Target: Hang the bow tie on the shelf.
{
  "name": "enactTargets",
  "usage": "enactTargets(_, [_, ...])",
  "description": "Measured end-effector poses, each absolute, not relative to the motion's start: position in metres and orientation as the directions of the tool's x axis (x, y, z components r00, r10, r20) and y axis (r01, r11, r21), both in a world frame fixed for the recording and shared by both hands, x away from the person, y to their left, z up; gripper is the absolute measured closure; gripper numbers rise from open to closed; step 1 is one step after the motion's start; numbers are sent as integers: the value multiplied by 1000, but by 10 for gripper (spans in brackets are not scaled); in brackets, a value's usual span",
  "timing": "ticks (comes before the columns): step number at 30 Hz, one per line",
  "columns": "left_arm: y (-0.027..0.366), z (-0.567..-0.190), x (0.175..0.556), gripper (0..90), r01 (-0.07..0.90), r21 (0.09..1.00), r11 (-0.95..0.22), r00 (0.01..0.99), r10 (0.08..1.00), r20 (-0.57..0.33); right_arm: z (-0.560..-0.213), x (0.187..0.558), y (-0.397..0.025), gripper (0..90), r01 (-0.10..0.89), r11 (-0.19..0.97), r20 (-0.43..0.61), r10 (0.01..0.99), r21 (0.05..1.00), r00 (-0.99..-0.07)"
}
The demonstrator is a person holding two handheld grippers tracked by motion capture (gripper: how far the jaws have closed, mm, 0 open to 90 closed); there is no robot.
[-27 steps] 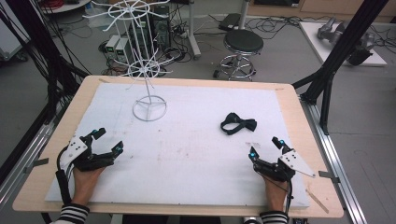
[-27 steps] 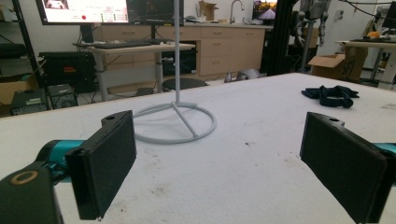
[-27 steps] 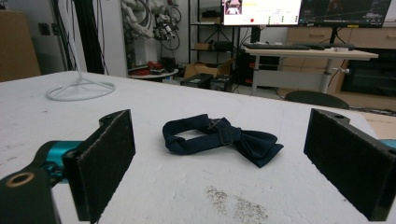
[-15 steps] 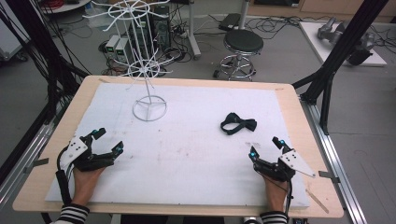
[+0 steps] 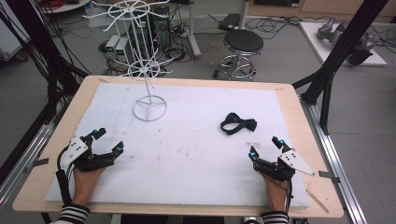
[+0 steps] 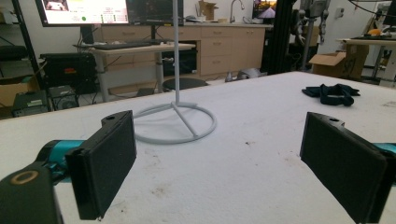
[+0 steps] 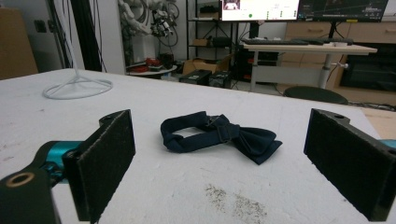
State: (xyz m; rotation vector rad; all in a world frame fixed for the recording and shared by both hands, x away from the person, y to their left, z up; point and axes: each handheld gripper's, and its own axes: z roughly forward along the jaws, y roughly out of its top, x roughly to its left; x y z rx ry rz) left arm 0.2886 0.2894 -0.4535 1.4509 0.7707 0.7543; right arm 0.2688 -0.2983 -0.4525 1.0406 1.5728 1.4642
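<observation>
A dark navy bow tie (image 5: 238,123) lies on the white mat (image 5: 196,140), right of centre; in the right gripper view the bow tie (image 7: 219,135) lies flat a short way ahead of the jaws. My right gripper (image 5: 266,148) rests near the front right of the mat, open and empty, pointing toward the tie. At the front left my left gripper (image 5: 108,140) is also open and empty. A white wire rack stand (image 5: 148,70) rises at the back left on a ring base (image 6: 173,123), ahead of the left jaws.
The wooden table edge (image 5: 299,116) frames the mat. Black frame posts (image 5: 341,51) stand at the right. A stool (image 5: 243,46) and cables lie on the floor beyond the table.
</observation>
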Motion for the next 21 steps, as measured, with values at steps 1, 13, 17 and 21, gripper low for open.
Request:
enactTargets(1, [289, -453, 289, 112, 18, 1000, -12, 561, 828, 0, -452, 269, -298, 78, 82, 21, 13, 917, 996, -399])
enactTargets(13, [289, -453, 289, 112, 21, 1000, -10, 560, 828, -3, -447, 278, -296, 79, 179, 70, 10, 911, 981, -412])
enactTargets(17, [289, -453, 289, 112, 21, 1000, -10, 560, 829, -3, -442, 281, -296, 79, 195, 81, 9, 905, 977, -425])
enactTargets(21, [289, -453, 289, 112, 22, 1000, -12, 558, 830, -3, -430, 288, -292, 79, 210, 116, -7, 889, 971, -458])
